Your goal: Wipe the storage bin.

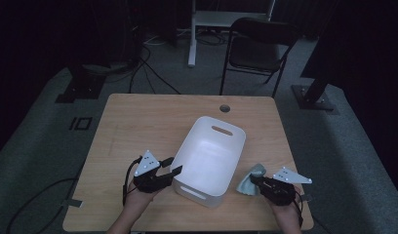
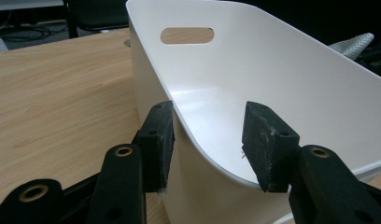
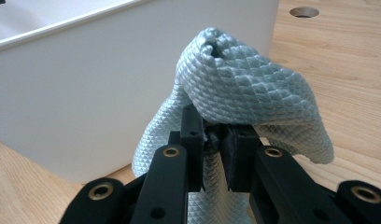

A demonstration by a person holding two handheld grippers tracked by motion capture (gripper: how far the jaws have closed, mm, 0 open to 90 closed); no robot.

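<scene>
A white plastic bin [image 1: 209, 161] with handle slots stands empty on the wooden table [image 1: 138, 126], right of centre. My left gripper [image 1: 171, 166] is open at the bin's near left corner. In the left gripper view its jaws straddle the bin wall [image 2: 272, 70], one pad outside and one pad [image 2: 268, 144] inside, with the left gripper [image 2: 209, 140] wide apart. My right gripper [image 1: 254, 180] sits just right of the bin, shut on a pale blue-grey textured cloth [image 1: 248, 179]. The cloth [image 3: 244, 84] bunches up over the right gripper [image 3: 215, 140], close beside the bin's outer wall [image 3: 86, 93].
A round cable hole [image 1: 225, 107] lies in the table's far edge. Behind the table stand a dark folding chair [image 1: 258, 48] and a white desk leg [image 1: 192, 39]. Cables run over the grey floor [image 1: 153, 78]. The table's left half is bare wood.
</scene>
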